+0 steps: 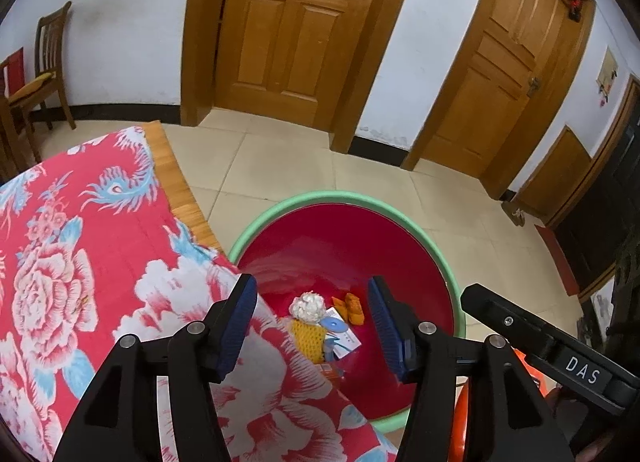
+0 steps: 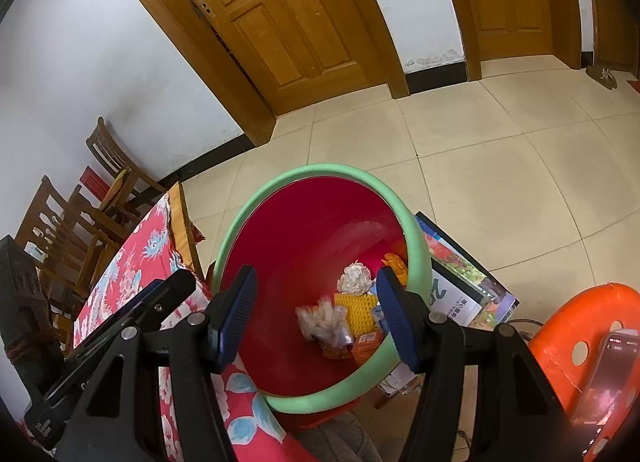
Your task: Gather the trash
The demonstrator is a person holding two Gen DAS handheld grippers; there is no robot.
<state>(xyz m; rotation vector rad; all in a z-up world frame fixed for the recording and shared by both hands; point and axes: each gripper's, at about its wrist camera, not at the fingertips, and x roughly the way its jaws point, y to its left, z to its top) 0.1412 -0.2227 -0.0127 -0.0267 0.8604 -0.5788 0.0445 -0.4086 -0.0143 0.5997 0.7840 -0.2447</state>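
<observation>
Because the bin sits on the floor hard against the table edge, both grippers hang above its mouth, where anything let go falls inside.

- Table with floral cloth (image 1: 80,262): fills 9 o'clock in the left wrist view; the cloth drapes over the edge nearest the bin. No trash shows on the visible part.
- Bin (image 1: 280,210), red inside with a green rim: centre to 5 o'clock in the left view, centre in the right (image 2: 320,172). Judged to be the collection point.
- Orange stool (image 2: 560,326): 4 o'clock in the right view, carrying a phone (image 2: 608,374), likely parked clear of the work.
- Left gripper (image 1: 312,326): jaws wide apart, nothing between the pads, aimed into the bin.
- Right gripper (image 2: 312,314): jaws likewise wide and empty; a blurred clear wrapper (image 2: 320,322) shows between them, whether mid-fall or lying among the rest I cannot tell.
- Trash at the bin bottom: yellow foam netting (image 1: 308,338), white crumpled wad (image 1: 307,305), orange scrap (image 1: 352,308), small printed box (image 1: 340,336).
</observation>
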